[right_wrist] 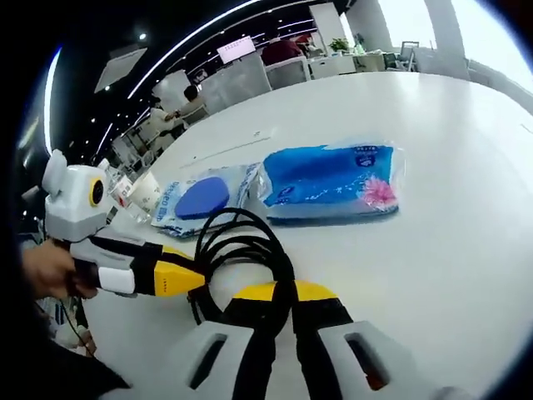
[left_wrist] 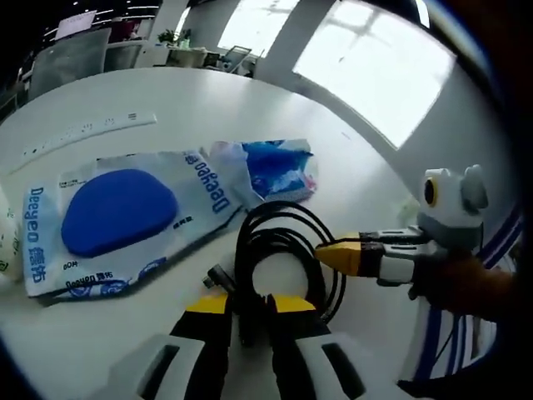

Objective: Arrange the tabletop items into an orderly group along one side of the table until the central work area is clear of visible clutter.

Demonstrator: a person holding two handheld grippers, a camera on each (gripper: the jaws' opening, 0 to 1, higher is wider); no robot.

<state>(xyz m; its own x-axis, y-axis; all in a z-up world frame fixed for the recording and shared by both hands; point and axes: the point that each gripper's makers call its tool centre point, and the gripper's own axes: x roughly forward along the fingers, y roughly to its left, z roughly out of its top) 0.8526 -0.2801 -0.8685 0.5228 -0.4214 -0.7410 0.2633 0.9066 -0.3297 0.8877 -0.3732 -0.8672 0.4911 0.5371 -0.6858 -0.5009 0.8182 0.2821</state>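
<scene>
- Cable (left_wrist: 283, 250) lying coiled on the white table (left_wrist: 125, 92), just in front of the wipes pack (left_wrist: 117, 217) and the blue tissue pack (left_wrist: 279, 167).
- Left gripper (left_wrist: 247, 307) clamping together on the coil's near side.
- Right gripper (right_wrist: 279, 293) pinching the coil (right_wrist: 241, 242) from the opposite side, jaws together.
- Power strip (left_wrist: 83, 132) sitting well beyond the packs.

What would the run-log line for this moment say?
left tongs: shut on black cable | right tongs: shut on same cable | wipes pack, blue tissue pack: on white table
</scene>
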